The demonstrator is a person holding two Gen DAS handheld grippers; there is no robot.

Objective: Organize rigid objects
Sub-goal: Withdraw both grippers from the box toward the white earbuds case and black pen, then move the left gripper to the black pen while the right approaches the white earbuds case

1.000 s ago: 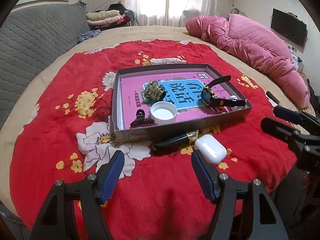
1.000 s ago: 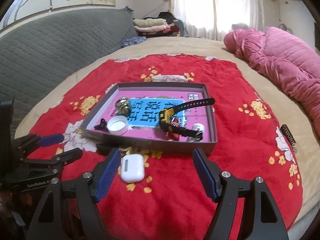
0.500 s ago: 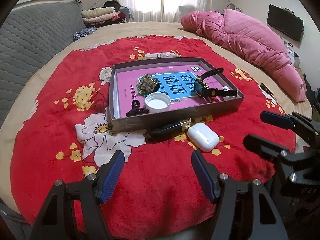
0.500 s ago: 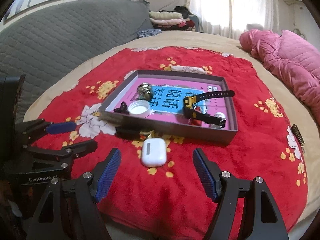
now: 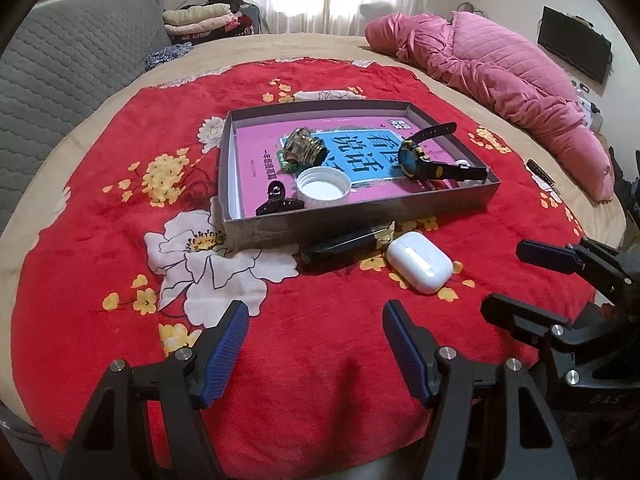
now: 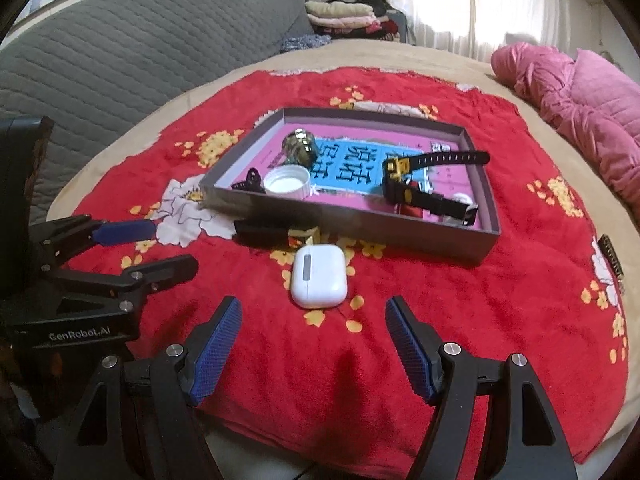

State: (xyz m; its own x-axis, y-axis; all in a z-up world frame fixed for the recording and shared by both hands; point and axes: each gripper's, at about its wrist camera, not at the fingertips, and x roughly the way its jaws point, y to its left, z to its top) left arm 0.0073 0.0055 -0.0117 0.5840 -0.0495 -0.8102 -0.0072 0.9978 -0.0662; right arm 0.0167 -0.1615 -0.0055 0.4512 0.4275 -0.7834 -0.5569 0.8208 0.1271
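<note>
On the far left, a grey quilted headboard [image 5: 60, 68] stands behind the bed, with folded clothes [image 5: 200, 20] near it. The left gripper [image 5: 316, 344] hangs over the near edge of the red flowered blanket [image 5: 100, 220], its blue pads wide apart and nothing between them. Ahead of it lies the grey box [image 5: 360, 220], which holds a black hair clip [image 5: 276, 202], a white bottle cap [image 5: 323, 189], a golden metal piece [image 5: 304, 150] and a black and yellow watch [image 5: 424, 160]. The box wall is in the way between both grippers and these things. Just outside that wall lie a black lipstick tube [image 5: 344, 242] and, beside it to the right, a white earbud case [image 5: 418, 262]; whether they touch I cannot tell. Further right the right gripper [image 6: 314, 342] is also spread open and empty, near the case. A pink quilt [image 5: 500, 80] is heaped at the right.

The left wrist view shows a dark screen [image 5: 574, 50] on the wall. The right wrist view shows something small and white [image 6: 462, 199] under the watch strap.
</note>
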